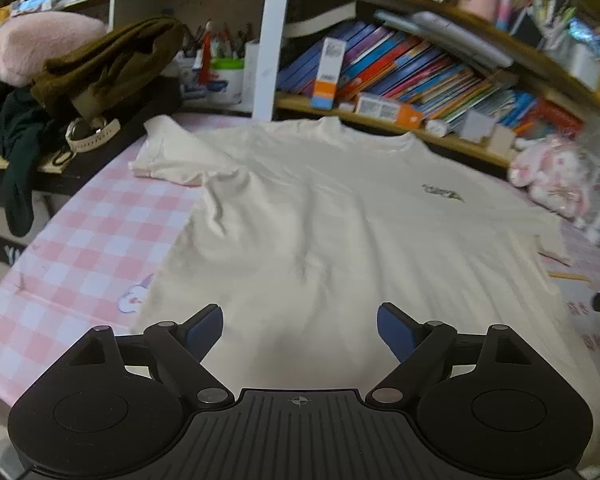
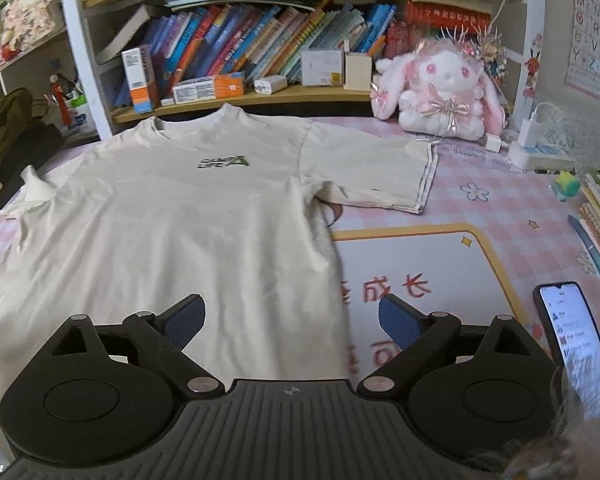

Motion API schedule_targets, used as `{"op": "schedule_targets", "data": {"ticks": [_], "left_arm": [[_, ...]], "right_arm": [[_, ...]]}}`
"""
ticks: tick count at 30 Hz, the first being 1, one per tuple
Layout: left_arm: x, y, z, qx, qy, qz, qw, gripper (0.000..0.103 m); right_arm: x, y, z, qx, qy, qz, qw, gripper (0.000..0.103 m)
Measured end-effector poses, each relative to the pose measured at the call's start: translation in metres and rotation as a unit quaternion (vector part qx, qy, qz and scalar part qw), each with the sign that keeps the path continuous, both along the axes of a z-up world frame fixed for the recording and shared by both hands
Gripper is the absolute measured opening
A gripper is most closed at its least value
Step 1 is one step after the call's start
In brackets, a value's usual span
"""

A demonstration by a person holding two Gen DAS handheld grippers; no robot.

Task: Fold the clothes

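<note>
Cream shirt point(image 1: 340, 216) lies flat, unfolded, on the counter point(image 1: 84, 240); your left gripper point(image 1: 300, 330) and right gripper point(image 2: 292, 318) hover spread, empty. Next, probably pinch a sleeve.

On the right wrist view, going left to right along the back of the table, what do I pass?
Olive garment → pen cup → T-shirt collar → T-shirt sleeve → pink plush rabbit → white charger.

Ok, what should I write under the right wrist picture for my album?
Open right hand-held gripper above a cream T-shirt spread flat on the pink checked table, plush bunny watching.
</note>
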State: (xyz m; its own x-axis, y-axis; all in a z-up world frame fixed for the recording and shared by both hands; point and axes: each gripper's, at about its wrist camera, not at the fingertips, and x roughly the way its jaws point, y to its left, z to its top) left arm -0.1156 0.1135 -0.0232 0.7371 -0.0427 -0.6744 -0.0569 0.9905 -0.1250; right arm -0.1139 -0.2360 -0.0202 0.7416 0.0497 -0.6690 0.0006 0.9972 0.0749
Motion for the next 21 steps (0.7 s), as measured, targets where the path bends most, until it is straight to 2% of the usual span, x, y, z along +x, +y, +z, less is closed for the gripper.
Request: {"op": "schedule_targets", "data": {"ticks": [12,14,16,19,21], "left_arm": [[0.026,-0.094,-0.012,0.041,0.042,0.016,0.9982,0.087],[0.027,-0.104,-0.013,0.047,0.048,0.022,0.9975,0.087],[0.028,-0.112,-0.015,0.053,0.057,0.028,0.9966,0.087],[0.027,-0.122,-0.019,0.062,0.068,0.04,0.9949,0.087],[0.026,-0.125,-0.022,0.066,0.075,0.05,0.9938,0.087]], "right_arm": [[0.06,-0.083,-0.008,0.07,0.038,0.018,0.997,0.091],[0.07,-0.096,-0.009,0.081,0.043,0.021,0.996,0.085],[0.082,-0.108,-0.011,0.096,0.051,0.022,0.994,0.072],[0.099,-0.12,-0.015,0.108,0.058,0.023,0.992,0.059],[0.11,-0.127,-0.017,0.109,0.059,0.023,0.992,0.058]]}}
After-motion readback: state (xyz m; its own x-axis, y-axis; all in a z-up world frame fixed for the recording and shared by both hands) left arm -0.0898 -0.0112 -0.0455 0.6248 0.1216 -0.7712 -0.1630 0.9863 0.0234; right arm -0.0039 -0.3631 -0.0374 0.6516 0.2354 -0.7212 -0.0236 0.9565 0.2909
